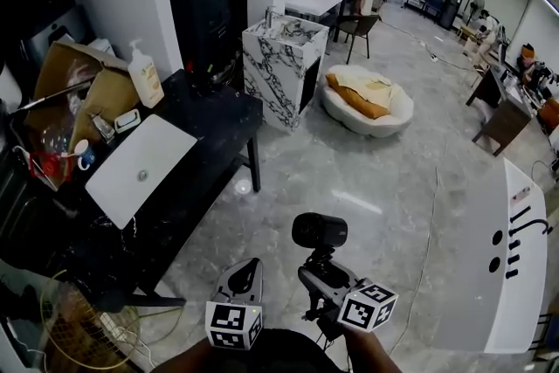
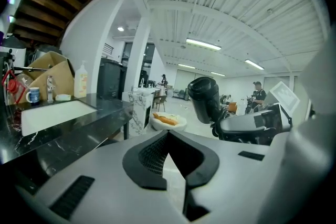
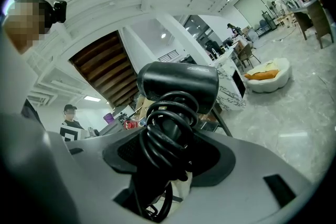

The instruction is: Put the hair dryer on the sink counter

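A black hair dryer (image 1: 319,231) with its cord wound round the handle stands upright in my right gripper (image 1: 325,275), low in the head view. In the right gripper view the jaws (image 3: 168,165) are shut on the corded handle, and the barrel of the hair dryer (image 3: 178,84) rises above them. My left gripper (image 1: 244,273) hangs beside it, shut with nothing in it (image 2: 170,160); from there the hair dryer (image 2: 206,98) shows to the right. The black sink counter (image 1: 210,122) with its white basin (image 1: 140,166) lies to the left, well apart from both grippers.
On the counter stand a soap bottle (image 1: 145,74), a cardboard box (image 1: 83,87) and a mug (image 1: 83,155). A marble pedestal (image 1: 284,70) and a cushion bed (image 1: 367,100) lie beyond. A white panel (image 1: 515,258) is at right, a wire basket (image 1: 70,328) at lower left.
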Demonstrator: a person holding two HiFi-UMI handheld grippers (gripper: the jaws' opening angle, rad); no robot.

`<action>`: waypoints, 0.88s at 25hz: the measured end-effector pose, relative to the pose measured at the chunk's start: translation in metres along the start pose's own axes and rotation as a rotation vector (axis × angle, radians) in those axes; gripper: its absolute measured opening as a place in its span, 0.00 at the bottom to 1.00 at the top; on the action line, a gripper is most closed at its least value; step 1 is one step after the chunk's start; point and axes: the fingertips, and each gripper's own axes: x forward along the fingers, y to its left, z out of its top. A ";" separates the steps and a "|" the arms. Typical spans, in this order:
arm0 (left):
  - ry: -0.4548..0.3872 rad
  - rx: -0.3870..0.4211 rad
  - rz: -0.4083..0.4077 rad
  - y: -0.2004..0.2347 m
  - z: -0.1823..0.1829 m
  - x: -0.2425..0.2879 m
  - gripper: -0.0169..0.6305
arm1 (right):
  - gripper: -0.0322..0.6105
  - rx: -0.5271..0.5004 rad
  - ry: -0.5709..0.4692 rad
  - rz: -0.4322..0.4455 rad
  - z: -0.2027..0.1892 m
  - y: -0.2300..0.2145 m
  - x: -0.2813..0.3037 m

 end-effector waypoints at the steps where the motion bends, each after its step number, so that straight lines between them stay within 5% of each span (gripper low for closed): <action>1: -0.002 -0.003 0.000 0.006 0.004 0.004 0.04 | 0.45 -0.001 0.001 -0.001 0.005 -0.001 0.007; 22: -0.092 -0.029 -0.030 0.124 0.075 0.059 0.04 | 0.45 -0.050 -0.003 -0.065 0.068 0.006 0.134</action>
